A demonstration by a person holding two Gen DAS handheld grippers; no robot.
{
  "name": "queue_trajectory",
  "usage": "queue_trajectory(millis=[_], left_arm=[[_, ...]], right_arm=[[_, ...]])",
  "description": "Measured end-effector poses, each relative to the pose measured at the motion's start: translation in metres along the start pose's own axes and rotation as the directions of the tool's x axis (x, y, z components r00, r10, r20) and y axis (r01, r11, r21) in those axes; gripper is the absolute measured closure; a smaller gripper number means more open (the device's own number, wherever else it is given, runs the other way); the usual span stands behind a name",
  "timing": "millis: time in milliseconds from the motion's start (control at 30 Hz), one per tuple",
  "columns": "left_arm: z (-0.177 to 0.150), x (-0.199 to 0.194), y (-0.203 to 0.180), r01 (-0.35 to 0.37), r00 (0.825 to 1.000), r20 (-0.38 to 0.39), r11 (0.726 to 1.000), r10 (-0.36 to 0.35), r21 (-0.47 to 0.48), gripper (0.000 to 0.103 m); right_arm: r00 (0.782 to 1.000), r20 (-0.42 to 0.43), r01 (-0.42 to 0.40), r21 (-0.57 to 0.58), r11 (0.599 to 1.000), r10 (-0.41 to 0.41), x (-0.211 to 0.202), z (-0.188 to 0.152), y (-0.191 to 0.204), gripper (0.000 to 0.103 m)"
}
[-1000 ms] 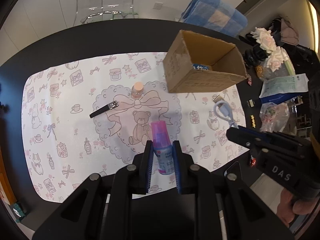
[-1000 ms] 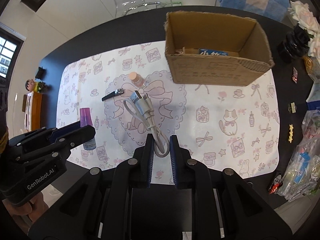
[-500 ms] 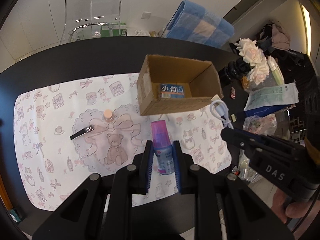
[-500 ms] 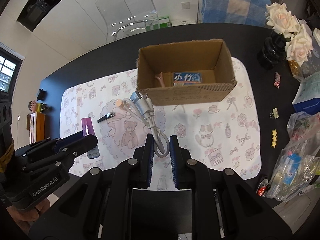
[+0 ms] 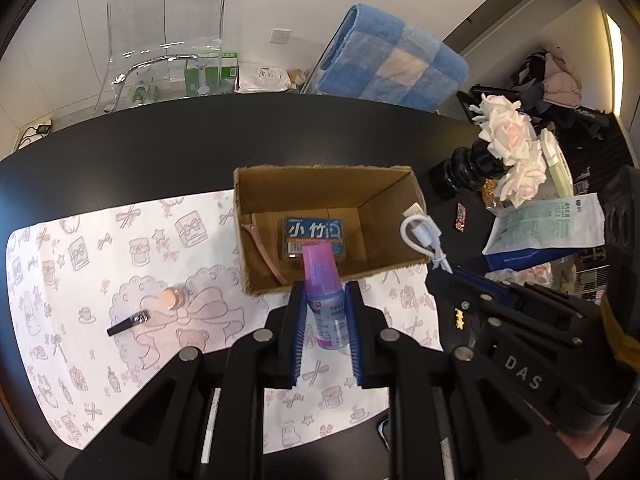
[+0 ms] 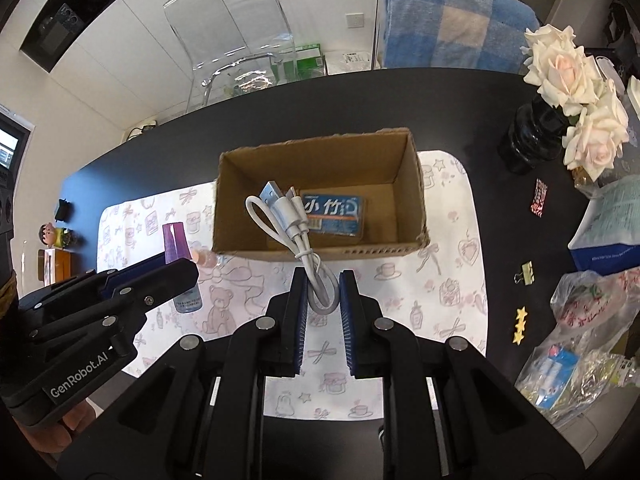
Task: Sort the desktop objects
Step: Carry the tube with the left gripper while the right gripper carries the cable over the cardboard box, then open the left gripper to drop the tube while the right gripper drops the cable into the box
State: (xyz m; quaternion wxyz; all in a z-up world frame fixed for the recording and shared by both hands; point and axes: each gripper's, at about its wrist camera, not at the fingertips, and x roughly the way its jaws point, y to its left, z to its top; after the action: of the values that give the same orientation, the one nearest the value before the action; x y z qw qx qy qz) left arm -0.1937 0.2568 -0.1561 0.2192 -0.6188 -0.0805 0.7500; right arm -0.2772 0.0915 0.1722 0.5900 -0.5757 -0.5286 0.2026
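Observation:
My left gripper (image 5: 325,312) is shut on a small blue bottle with a purple cap (image 5: 323,292), held just in front of the open cardboard box (image 5: 256,284). My right gripper (image 6: 323,296) is shut on a coiled white USB cable (image 6: 288,224), whose plugs hang over the box (image 6: 320,254). Inside the box lie a blue packet (image 5: 313,236) and a pink hair clip (image 5: 262,246). A small peach-capped bottle (image 5: 171,299) and a black nail clipper (image 5: 128,323) lie on the patterned mat (image 5: 80,280) to the left.
A black vase of white roses (image 6: 568,92) stands at the back right. Packets, plastic bags (image 6: 580,332), a binder clip (image 6: 525,273) and a yellow star clip (image 6: 520,325) lie on the black table to the right. A clear chair (image 5: 164,28) stands behind the table.
Both grippers have moved forward and up towards the box with their objects still held. The box now sits near the centre of both views, with its inside showing.

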Motion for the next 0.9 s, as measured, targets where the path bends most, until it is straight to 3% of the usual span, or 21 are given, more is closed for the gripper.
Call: queue_trajectory(millis=[333,900], left_arm=[[0.026,0.026,-0.002,-0.017,1.0,-0.017,1.0,0.016,-0.007,0.084],[0.031,0.044,0.008,-0.045,0.998,-0.035,0.999,0.044,-0.028,0.084]], right_arm=[[1.0,0.004,0.004,-0.003,1.0,-0.004,0.021,0.032,-0.02,0.087],[1.0,-0.01,-0.01,-0.013,1.0,0.01,0.042,0.04,-0.018,0.087]])
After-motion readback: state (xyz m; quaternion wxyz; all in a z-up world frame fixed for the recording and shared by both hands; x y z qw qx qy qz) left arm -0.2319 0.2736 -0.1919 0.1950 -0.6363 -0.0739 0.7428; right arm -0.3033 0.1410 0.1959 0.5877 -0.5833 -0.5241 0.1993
